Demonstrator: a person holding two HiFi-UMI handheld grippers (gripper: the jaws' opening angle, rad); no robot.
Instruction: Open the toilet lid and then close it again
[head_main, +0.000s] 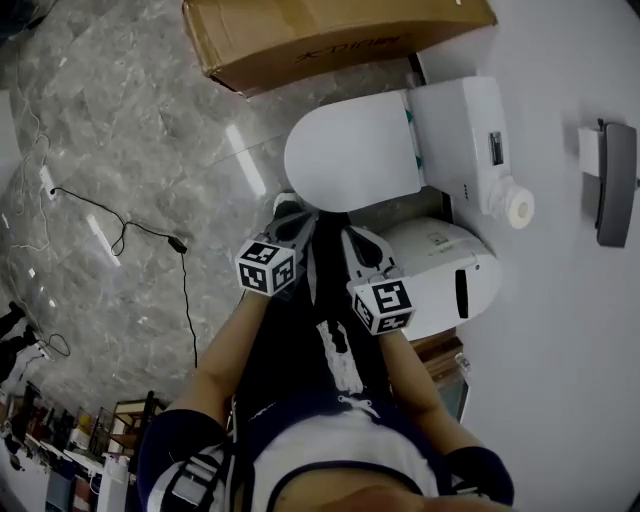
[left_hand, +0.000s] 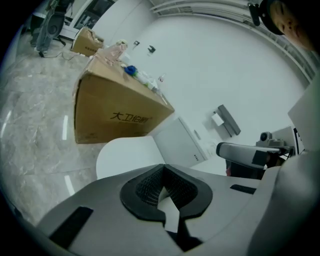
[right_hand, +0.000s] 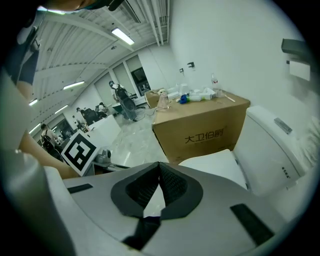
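Now left tongs (left_hand: 162, 169) and right tongs (right_hand: 159, 166) are pressed closed, gripping nothing; toilet lid (head_main: 350, 155) lies down, nearby.

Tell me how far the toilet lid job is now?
Done: nothing visible; the toilet lid lies closed. In hand: the left claw and right claw, both shut and empty, hang near its front edge. Left: lifting the lid, then lowering it, unless that already happened; these pictures cannot tell.
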